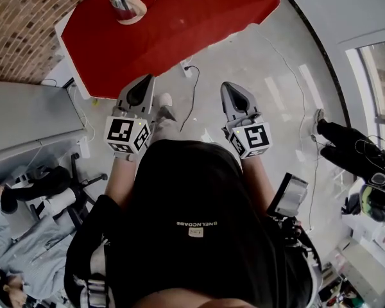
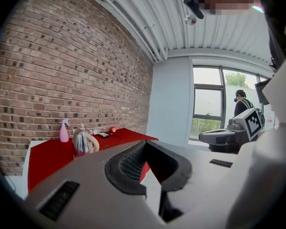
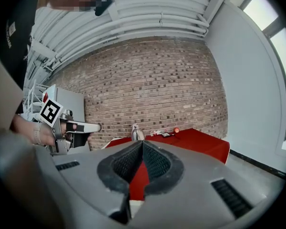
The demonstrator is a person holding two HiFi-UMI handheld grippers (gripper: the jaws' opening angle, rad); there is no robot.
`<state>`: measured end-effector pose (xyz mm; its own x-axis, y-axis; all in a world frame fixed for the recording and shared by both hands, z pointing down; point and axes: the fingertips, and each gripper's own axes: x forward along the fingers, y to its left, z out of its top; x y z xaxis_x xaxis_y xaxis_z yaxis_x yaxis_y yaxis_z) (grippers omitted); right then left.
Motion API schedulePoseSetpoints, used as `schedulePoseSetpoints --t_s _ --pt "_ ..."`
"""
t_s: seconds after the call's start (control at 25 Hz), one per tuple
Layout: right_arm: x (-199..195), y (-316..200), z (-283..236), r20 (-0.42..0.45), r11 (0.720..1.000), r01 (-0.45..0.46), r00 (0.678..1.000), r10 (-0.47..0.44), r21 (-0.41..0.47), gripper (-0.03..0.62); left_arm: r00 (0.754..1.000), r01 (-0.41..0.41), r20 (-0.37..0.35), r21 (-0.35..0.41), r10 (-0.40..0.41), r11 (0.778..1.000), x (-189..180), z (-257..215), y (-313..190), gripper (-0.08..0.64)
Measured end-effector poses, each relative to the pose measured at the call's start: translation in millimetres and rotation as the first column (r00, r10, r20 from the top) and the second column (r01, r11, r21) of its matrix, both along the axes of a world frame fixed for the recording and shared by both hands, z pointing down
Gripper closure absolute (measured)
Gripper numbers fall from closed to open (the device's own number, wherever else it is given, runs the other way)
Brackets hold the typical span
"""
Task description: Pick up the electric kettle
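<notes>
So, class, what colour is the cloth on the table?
The cloth is red, clearest in the head view.

Back wall: brick wall [image 2: 76, 70], red-brown with pale joints, running behind the desk.
Side wall: plain pale wall [image 2: 171, 104]; it meets the brick at a corner.
Window: large window [image 2: 209, 104] with a dark frame; green trees and daylight outside.
Ceiling: white ribbed ceiling [image 2: 190, 32], pipes run along it.
Floor: pale grey floor [image 1: 289, 95], a little shiny; thin dark cables lie on it.
Desk: desk [image 1: 179, 24] under a red cloth, close to the brick wall.
Cabinet: grey cabinet [image 1: 25, 117], beside the desk, by the same wall.
</notes>
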<state>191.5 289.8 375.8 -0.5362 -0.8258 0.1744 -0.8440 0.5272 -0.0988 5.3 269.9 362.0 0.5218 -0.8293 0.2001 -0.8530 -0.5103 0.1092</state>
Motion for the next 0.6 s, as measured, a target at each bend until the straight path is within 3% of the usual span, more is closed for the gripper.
schedulePoseSetpoints --t_s 0.6 --pt "-54.2 -130.6 9.1 -0.038 0.989 -0.124 0.992 0.121 -0.081 0.587 0.999 -0.017 -0.045 -0.084 0.014 0.996 -76.5 34.2 -157.2 0.552"
